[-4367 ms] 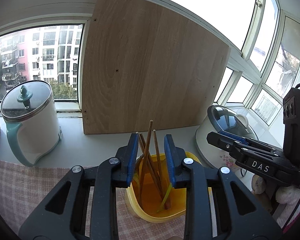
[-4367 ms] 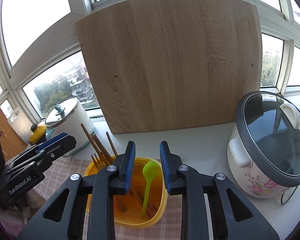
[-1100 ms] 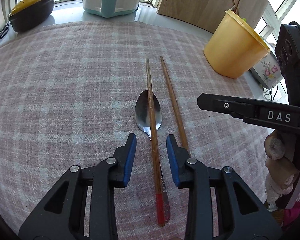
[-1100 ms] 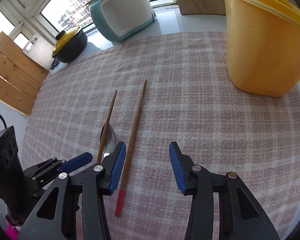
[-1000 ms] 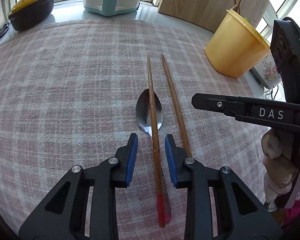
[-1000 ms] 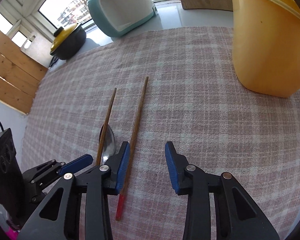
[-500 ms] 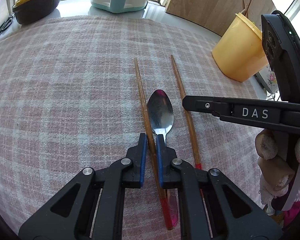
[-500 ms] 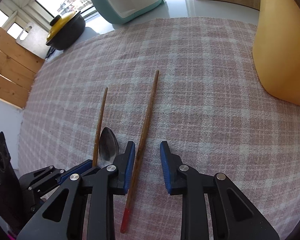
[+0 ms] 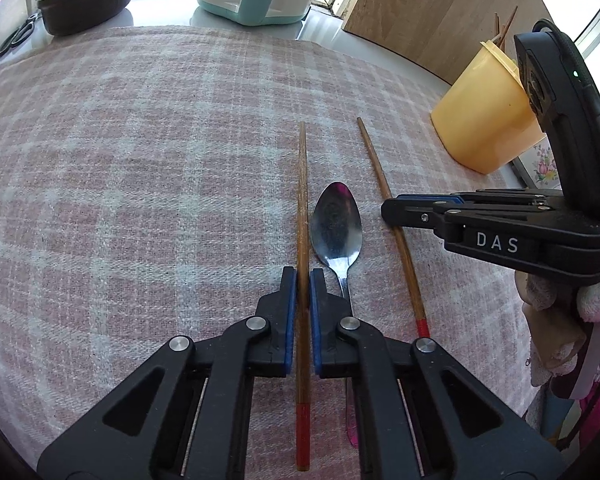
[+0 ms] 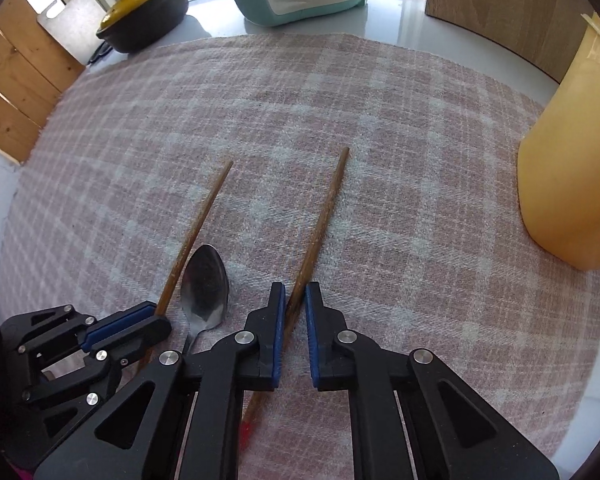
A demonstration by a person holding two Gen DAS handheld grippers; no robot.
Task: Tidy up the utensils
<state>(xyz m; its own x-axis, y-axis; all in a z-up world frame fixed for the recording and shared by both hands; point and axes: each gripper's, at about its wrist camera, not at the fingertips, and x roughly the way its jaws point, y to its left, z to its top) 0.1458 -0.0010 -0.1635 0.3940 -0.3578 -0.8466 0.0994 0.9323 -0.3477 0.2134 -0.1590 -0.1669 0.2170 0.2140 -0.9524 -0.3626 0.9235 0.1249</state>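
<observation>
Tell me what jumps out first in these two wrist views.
Two red-tipped wooden chopsticks lie on the pink plaid cloth with a metal spoon between them. The left gripper is shut on the left chopstick; the right gripper is closing around the right chopstick. A yellow utensil tub stands at the cloth's far right edge.

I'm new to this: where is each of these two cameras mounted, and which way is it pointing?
Left wrist: on the left gripper, looking steeply down along its fingers, shut on the left chopstick; the right gripper shows beside it.
Right wrist: on the right gripper, looking steeply down, closing around the right chopstick; the left gripper shows.
Shared: both chopsticks, the spoon, checked cloth, yellow holder.
</observation>
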